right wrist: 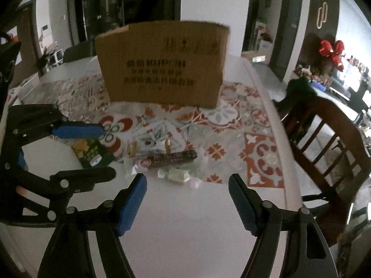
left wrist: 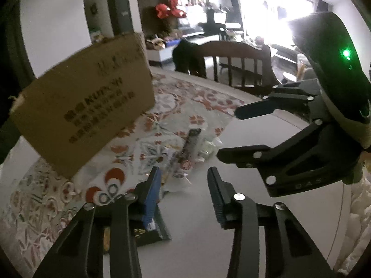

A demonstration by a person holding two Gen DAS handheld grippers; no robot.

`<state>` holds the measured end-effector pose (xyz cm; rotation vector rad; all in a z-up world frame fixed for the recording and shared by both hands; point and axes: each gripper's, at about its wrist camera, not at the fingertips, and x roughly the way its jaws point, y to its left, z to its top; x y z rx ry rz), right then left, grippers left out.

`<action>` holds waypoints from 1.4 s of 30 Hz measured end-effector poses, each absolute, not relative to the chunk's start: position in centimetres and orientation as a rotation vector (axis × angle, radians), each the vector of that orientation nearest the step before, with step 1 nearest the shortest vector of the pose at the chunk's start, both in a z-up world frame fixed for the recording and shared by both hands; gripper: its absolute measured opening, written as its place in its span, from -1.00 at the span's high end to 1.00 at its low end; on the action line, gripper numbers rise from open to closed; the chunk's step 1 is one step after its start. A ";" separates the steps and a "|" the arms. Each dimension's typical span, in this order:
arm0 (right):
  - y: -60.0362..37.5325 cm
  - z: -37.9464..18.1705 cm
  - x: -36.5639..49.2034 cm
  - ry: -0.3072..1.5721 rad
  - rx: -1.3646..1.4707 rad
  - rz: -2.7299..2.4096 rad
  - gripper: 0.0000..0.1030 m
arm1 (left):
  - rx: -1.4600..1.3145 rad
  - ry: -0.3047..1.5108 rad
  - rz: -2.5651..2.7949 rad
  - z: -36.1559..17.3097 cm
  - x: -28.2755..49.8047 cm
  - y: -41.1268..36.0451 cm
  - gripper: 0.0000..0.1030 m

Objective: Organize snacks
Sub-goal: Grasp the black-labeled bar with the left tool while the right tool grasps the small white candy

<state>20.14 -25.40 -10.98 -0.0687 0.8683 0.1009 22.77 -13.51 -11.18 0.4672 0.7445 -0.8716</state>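
Snacks are lying in a loose cluster near the front edge of the patterned cloth (right wrist: 231,125), which is covering the far part of the white surface (right wrist: 185,220). We are identifying a dark chocolate bar (right wrist: 172,158), a pale wrapped candy (right wrist: 177,175) just in front of it, a clear-wrapped packet (right wrist: 150,144) behind it, and a dark packet with yellow print (right wrist: 92,154) toward the left edge of the group. A cardboard box (right wrist: 162,67) is standing upright on the cloth behind the cluster, toward the far edge of the surface.

We are holding the right gripper (right wrist: 187,199) with its jaws wide apart and empty, directly in front of the candy and the chocolate bar. The bar's long axis is running across the jaw line in the right wrist view, roughly parallel to the front edge of the surface. We are holding the left gripper (left wrist: 183,190) with its jaws apart and empty, just above the dark packet (left wrist: 150,231), which in the left wrist view is lying under the left jaw.

We are judging the right gripper nearer to the candy and the bar, and the left gripper nearer to the dark packet. For the bar, we are judging that a grasp across its short width needs the jaws turned about a quarter turn.
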 end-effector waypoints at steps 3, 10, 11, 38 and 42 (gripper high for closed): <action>-25.6 -11.9 20.8 0.901 -0.059 0.125 -0.28 | 0.477 0.775 -0.912 -11.7 23.3 -14.0 0.37; -25.3 -12.8 21.9 0.927 -0.094 0.159 -0.18 | 0.501 0.812 -0.959 -12.8 24.3 -14.8 0.50; -25.3 -13.0 22.2 0.933 -0.096 0.164 -0.12 | 0.503 0.814 -0.959 -12.9 24.5 -14.8 0.51; -28.0 -13.7 21.5 0.926 0.097 0.063 0.75 | 0.500 0.839 -0.992 -13.7 25.9 -17.7 0.54; -28.5 -13.9 21.4 0.923 0.142 0.065 0.75 | 0.506 0.839 -0.992 -13.7 26.2 -18.4 0.55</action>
